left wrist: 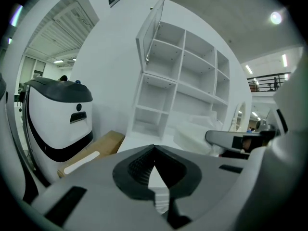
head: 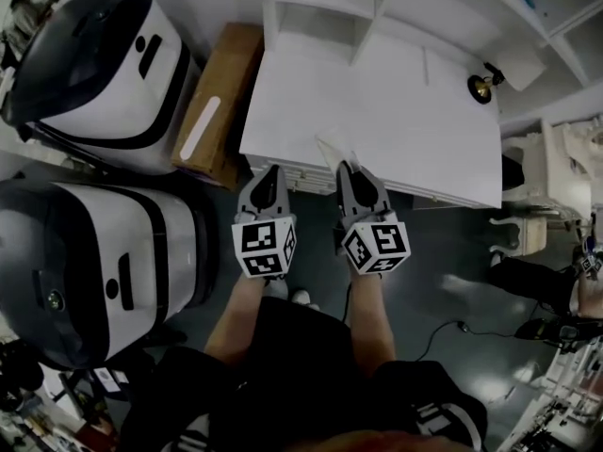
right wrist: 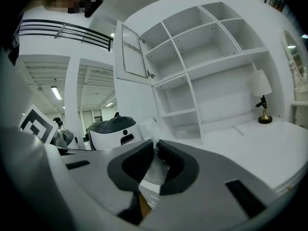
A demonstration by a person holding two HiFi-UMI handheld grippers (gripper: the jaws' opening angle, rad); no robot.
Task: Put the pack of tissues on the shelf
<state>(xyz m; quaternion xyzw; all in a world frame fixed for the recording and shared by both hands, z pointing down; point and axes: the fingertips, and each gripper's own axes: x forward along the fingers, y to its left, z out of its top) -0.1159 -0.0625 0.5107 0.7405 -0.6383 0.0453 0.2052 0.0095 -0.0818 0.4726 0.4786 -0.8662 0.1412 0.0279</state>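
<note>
My right gripper (head: 351, 170) is shut on the thin edge of the tissue pack's clear wrapper (right wrist: 154, 160). The pack (head: 337, 151) sticks out ahead of the jaws, over the front edge of the white desk (head: 396, 111). From the left gripper view the pack (left wrist: 192, 134) shows as a pale bundle in front of the right gripper's grey jaw. My left gripper (head: 273, 173) is beside it at the desk's edge, its jaws shut with nothing between them (left wrist: 154, 150). The white shelf unit (right wrist: 192, 66) with open cubbies stands at the back of the desk.
A small lamp (head: 482, 85) stands at the desk's right back. A brown cardboard box (head: 219, 102) leans left of the desk. Two large white-and-black machines (head: 94, 64) (head: 94, 262) stand further left. A shelf door (right wrist: 132, 52) hangs open at the upper left.
</note>
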